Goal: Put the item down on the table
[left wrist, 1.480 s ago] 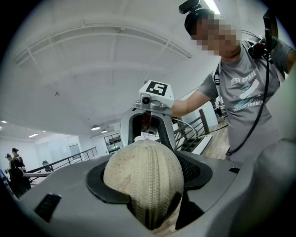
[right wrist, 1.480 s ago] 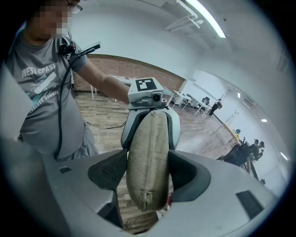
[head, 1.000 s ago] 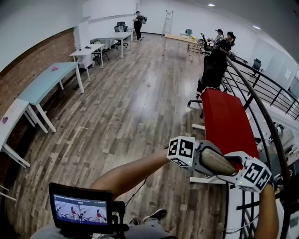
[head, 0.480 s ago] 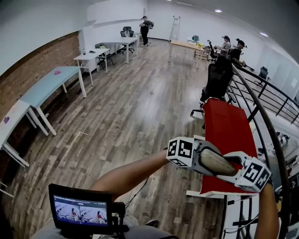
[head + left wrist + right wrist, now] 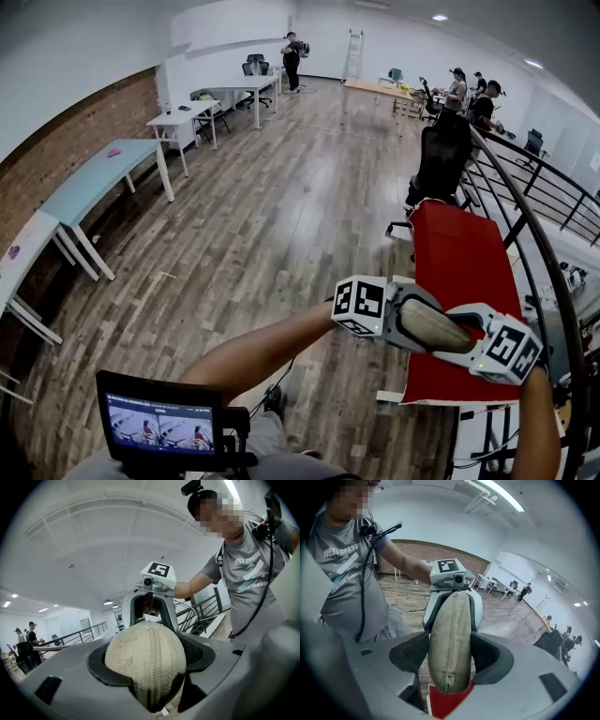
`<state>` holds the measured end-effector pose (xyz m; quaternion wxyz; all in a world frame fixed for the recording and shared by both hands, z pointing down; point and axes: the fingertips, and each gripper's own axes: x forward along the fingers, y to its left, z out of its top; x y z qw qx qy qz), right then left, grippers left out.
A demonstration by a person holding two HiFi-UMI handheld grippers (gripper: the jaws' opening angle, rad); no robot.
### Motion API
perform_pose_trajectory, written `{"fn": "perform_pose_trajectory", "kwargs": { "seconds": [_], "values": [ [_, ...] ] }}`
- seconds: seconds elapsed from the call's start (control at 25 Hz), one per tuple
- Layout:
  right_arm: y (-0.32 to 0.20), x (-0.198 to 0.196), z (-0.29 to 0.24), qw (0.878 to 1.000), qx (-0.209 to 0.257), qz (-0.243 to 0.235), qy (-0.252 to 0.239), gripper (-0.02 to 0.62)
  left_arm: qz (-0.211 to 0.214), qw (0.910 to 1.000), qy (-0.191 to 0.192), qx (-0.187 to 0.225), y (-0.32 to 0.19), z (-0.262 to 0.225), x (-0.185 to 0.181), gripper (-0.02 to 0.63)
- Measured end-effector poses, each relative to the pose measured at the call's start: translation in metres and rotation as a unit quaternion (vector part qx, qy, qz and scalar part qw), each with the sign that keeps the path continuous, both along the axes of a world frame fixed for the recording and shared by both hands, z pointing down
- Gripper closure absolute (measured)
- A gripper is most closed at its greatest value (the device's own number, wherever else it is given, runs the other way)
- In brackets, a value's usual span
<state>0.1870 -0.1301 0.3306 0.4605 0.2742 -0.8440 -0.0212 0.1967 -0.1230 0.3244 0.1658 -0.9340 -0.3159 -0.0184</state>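
Note:
A beige stitched cloth bag (image 5: 434, 327), long and stuffed, hangs in the air between my two grippers, over the near end of a red table (image 5: 457, 272). My left gripper (image 5: 401, 316) is shut on one end of it and my right gripper (image 5: 472, 339) on the other. In the left gripper view the bag's rounded end (image 5: 145, 660) fills the jaws of the left gripper (image 5: 151, 667), with the right gripper (image 5: 151, 603) facing it. The right gripper view shows the bag (image 5: 450, 637) lengthwise in the right gripper (image 5: 449, 667), and a corner of the red table (image 5: 446, 706) below.
A black office chair (image 5: 441, 157) stands at the red table's far end. A dark metal railing (image 5: 542, 272) runs along the right. Light blue tables (image 5: 94, 169) and white desks (image 5: 192, 105) line the left wall. People (image 5: 292, 52) stand far off. A small monitor (image 5: 161, 420) sits at my chest.
The head view has shifted, and the red table and chair now lie a little further right and lower. Both grippers keep the same hold on the bag.

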Motion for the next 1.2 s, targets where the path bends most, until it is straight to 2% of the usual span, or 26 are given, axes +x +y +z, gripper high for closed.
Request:
{"fn": "perform_pose_trajectory", "kwargs": {
  "seconds": [0.24,0.56,0.8,1.2],
  "values": [
    [-0.058,0.027,0.007,1.0,-0.009,0.028,0.001,0.316,0.029,0.9996,-0.002,-0.006,-0.058,0.007,0.027,0.296],
    [-0.159,0.038,-0.004,0.998,-0.003,0.064,0.005,0.316,0.064,0.9979,0.004,-0.001,-0.158,-0.005,0.037,0.296],
    [-0.248,0.036,0.002,0.997,0.005,0.083,0.002,0.316,0.083,0.9965,0.001,0.001,-0.244,0.002,0.034,0.296],
    [-0.337,0.029,0.005,0.996,-0.003,0.093,0.016,0.316,0.093,0.9956,0.011,-0.005,-0.335,0.004,0.027,0.296]
  ]
}}
